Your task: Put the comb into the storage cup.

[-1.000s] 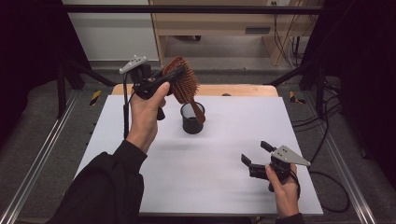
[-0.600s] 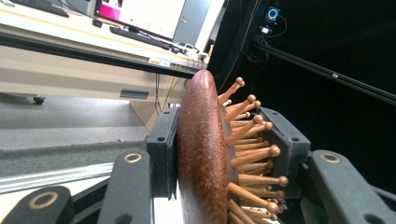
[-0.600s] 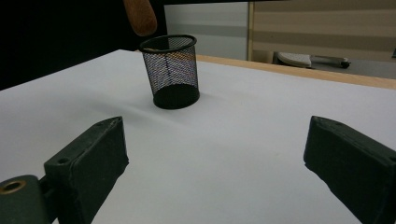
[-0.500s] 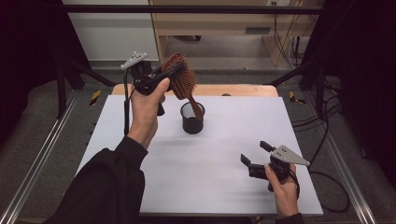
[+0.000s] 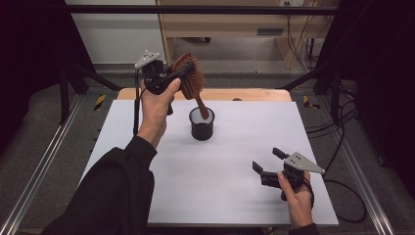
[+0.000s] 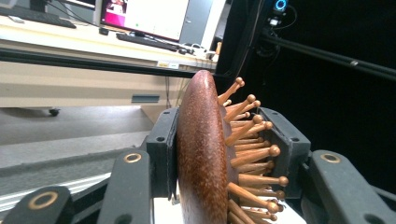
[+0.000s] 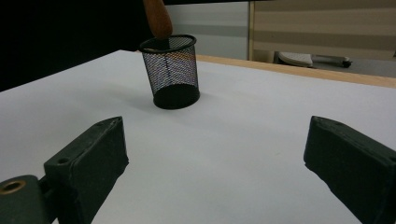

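Left gripper clamps hairbrush by its head, handle tip at the cup mouth; right gripper idle, jaws apart; next, likely lower straight, then release.

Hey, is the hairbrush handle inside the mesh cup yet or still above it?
Just entering: the hairbrush handle tip sits at the mesh cup rim, while the left gripper grips the head above.

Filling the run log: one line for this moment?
left tool: shut on hairbrush | handle tip in mesh cup | right tool: open
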Tool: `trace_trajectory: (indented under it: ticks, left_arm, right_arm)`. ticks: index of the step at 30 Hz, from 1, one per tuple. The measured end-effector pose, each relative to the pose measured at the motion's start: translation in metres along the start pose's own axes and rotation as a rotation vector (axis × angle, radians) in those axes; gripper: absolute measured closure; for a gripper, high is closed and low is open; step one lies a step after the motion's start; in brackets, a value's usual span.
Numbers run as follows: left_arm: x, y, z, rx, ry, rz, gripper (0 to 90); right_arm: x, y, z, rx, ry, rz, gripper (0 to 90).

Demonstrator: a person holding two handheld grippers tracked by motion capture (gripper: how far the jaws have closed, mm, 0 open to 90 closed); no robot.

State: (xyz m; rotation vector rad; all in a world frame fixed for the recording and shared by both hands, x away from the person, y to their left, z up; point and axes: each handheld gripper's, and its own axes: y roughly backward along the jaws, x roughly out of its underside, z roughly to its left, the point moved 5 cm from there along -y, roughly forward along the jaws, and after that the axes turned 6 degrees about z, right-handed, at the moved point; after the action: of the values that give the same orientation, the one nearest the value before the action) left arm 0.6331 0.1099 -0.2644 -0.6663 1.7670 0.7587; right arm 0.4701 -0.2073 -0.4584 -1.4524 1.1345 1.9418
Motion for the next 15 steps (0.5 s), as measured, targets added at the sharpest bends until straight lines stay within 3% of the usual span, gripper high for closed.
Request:
trace_trajectory:
  ticks: [15]
  left_arm:
    - [0.016, -0.022, 0.006, -0.01, -0.011, 0.025, 52.3]
  right_arm:
    - [0.0, -0.001, 0.001, -0.003, 0.003, 0.004, 6.2]
